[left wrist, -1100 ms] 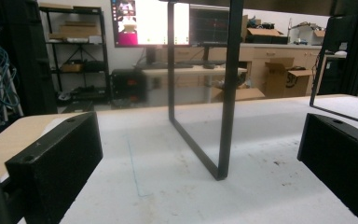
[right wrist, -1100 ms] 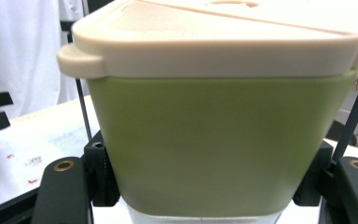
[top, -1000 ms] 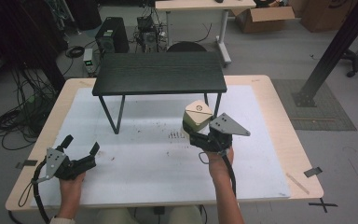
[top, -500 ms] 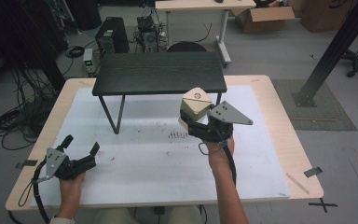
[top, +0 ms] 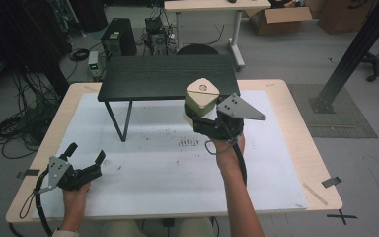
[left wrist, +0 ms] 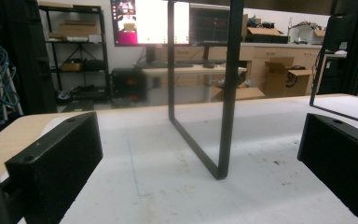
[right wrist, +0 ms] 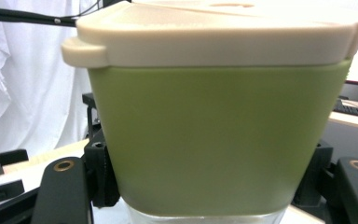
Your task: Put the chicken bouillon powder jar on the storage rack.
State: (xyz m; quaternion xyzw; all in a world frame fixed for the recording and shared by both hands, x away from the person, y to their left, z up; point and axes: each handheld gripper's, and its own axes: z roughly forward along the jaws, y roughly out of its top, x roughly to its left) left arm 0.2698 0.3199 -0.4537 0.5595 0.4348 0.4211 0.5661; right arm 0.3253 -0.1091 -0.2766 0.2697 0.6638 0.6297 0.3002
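Gripping a green container (top: 202, 101) with a cream lid (right wrist: 214, 28), the right tool (top: 205, 121) holds it upright, raised above the counter's (top: 296, 128) middle, just before the small black stand (top: 168, 77). Near the counter's front left corner we see the left tool (top: 85, 159), jaws spread wide, nothing between them.

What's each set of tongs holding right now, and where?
Right tongs grip the lidded green container by its lower sides. Left tongs are open, holding nothing.

Even overhead light, soft shadows; monitor (left wrist: 150, 21) glare; container lid (right wrist: 214, 32) overexposed, slightly blurred.
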